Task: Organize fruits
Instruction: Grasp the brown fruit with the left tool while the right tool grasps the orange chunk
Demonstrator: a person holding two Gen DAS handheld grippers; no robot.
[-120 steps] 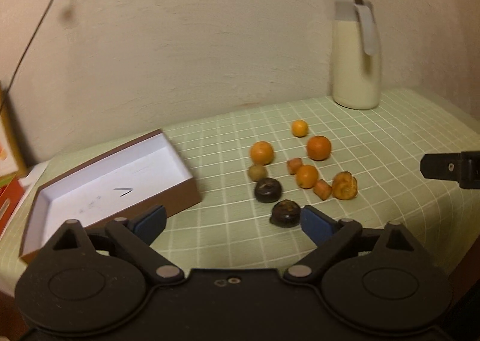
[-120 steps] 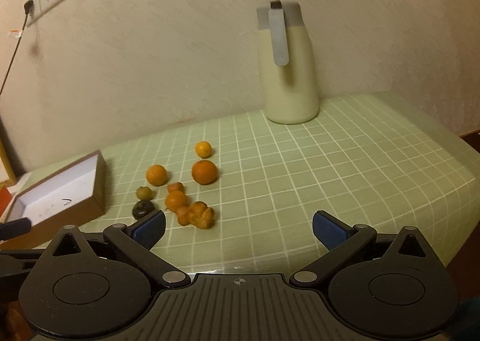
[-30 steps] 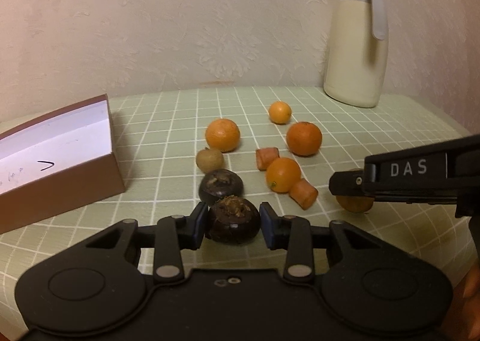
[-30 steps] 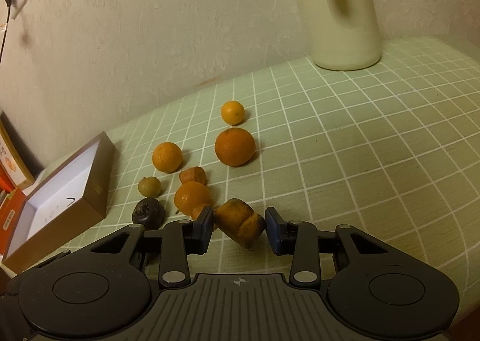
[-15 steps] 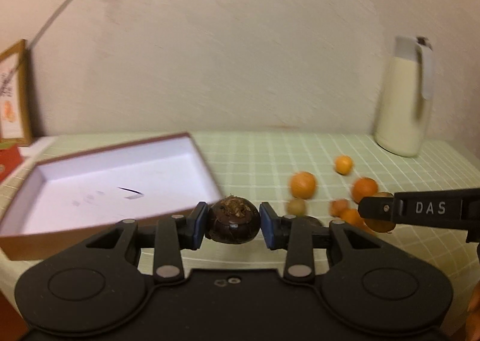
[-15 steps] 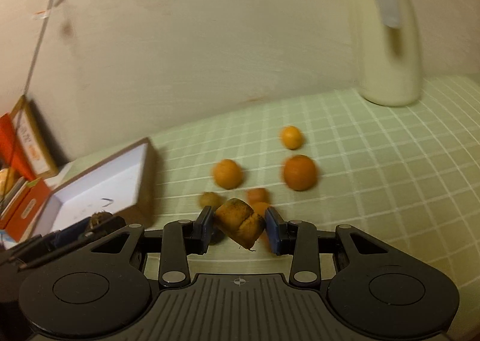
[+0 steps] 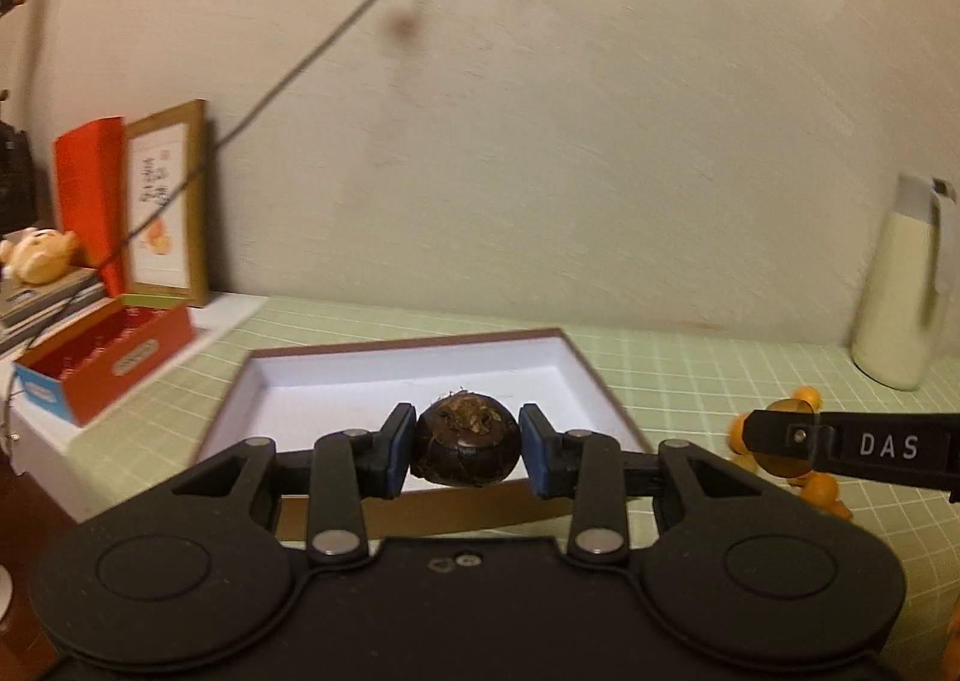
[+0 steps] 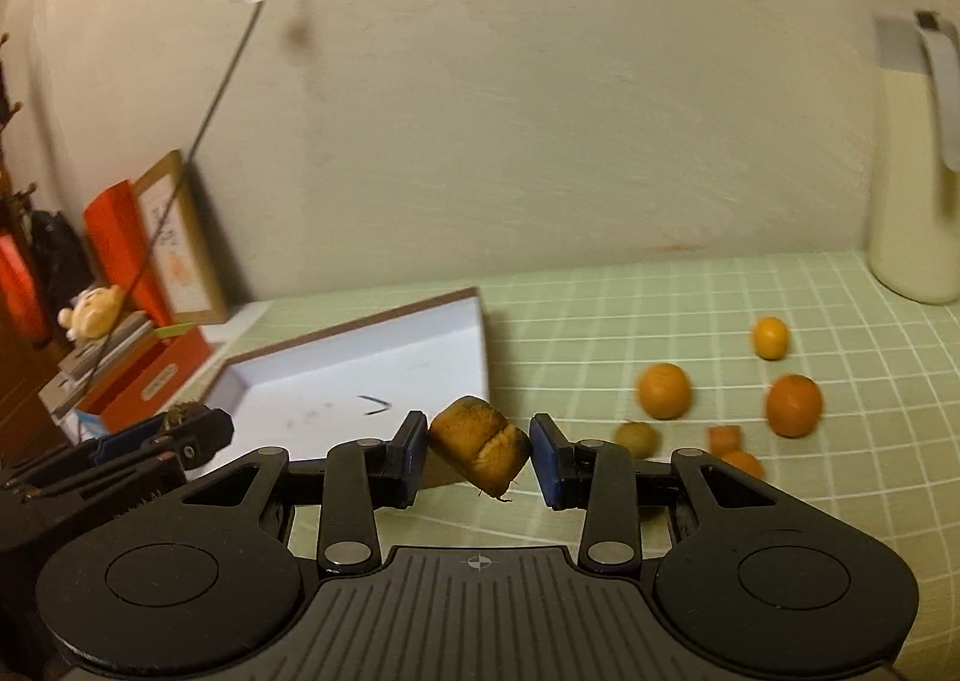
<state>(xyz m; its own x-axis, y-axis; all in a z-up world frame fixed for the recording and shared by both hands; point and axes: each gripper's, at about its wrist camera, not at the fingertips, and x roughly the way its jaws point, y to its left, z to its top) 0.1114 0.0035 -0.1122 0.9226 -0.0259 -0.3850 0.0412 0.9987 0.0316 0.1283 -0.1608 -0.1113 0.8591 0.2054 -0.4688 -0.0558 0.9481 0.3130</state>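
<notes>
Both claws are carrying fruit toward the box [image 7: 600, 381]. Left claw [image 7: 467, 450] is clamping a dark fruit [image 7: 467, 447], sitting lower centre of its frame, over the box's near wall. Right claw [image 8: 478, 456] is clamping a tan fruit [image 8: 480, 444], hanging just off the box's right corner. I'd be getting both well over the white floor, lowering, then releasing. Oranges [image 8: 663, 399] are waiting at right on the tabletop [image 8: 600, 321].

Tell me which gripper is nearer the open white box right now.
Left. The left gripper, shut on a dark round fruit, sits at the white box front edge. The right gripper, shut on a lumpy orange-brown fruit, is off its right corner.
</notes>
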